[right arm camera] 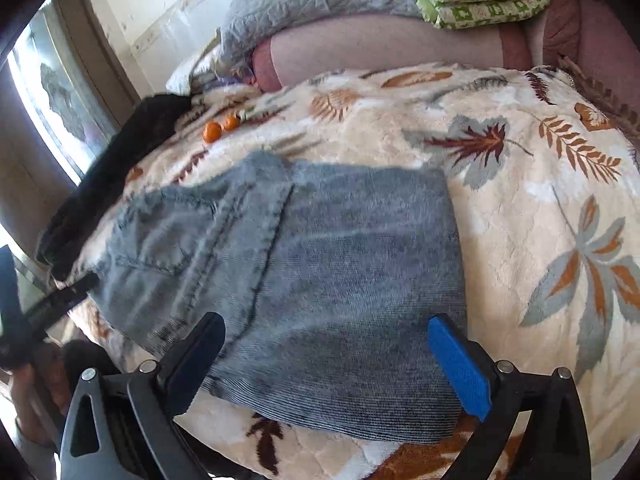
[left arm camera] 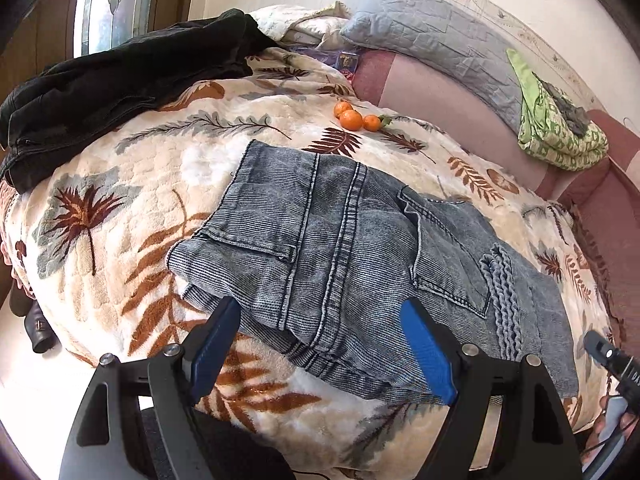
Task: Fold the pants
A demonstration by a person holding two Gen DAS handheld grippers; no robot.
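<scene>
While the grey-blue jeans (left arm camera: 352,256) lie folded into a compact bundle on the leaf-patterned blanket (left arm camera: 120,184), close to its near edge, both grippers hang just above that near edge of the bundle with nothing between their fingers. In the left wrist view the left gripper (left arm camera: 320,320) stands with its blue pads spread wide, framing the lower hem of the denim without pinching it; a back pocket and a braided seam face up. In the right wrist view, which is somewhat blurred, the right gripper (right arm camera: 326,330) is likewise spread, its fingers straddling the smooth folded end of the jeans (right arm camera: 304,280). Three oranges (left arm camera: 354,118) sit together toward the far edge of the blanket, well apart from the jeans. A black garment (left arm camera: 120,80) is heaped at the far left corner, a grey quilted pillow (left arm camera: 432,36) leans against the wall beyond, and a green patterned cloth (left arm camera: 556,128) rests folded at the far right.
</scene>
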